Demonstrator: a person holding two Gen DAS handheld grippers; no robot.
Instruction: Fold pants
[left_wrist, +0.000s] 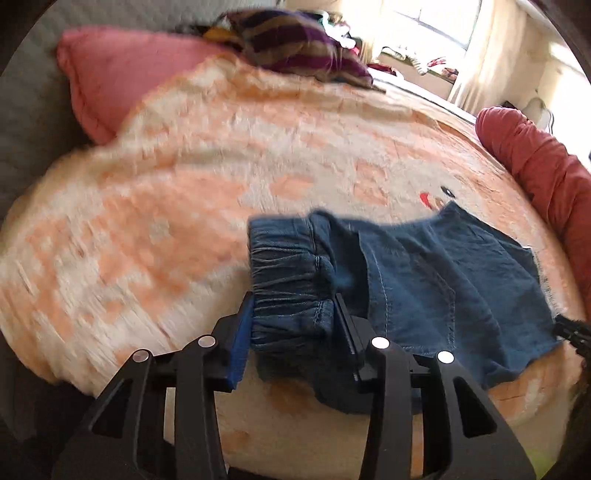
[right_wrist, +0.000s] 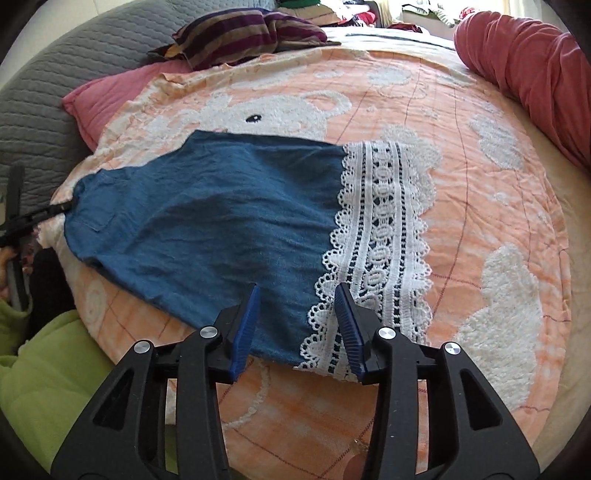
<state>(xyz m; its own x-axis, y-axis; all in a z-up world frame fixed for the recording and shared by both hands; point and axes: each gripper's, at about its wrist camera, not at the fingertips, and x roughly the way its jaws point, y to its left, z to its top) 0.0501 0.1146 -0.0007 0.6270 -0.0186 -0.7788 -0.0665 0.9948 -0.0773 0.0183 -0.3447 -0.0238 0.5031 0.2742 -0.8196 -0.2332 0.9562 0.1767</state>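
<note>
The pants (right_wrist: 207, 206) lie flat on the orange blanket (right_wrist: 461, 229), lace hem (right_wrist: 384, 229) to the right. Both grippers sit part-open, gripping nothing — the left gripper (left_wrist: 293, 325) straddles the elastic waistband (left_wrist: 288, 273), the right gripper (right_wrist: 297, 314) the near hem. A shallow pinch risks catching one layer only — a skewed fold.

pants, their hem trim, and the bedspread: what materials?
Pants: soft matte blue denim, likely thin cotton; it wrinkles, waistband gathers elastically. Hem trim: white openwork lace, scalloped edges. Bedspread: orange-and-white tufted, towel-like cloth with raised white pile; fibre unclear.
</note>
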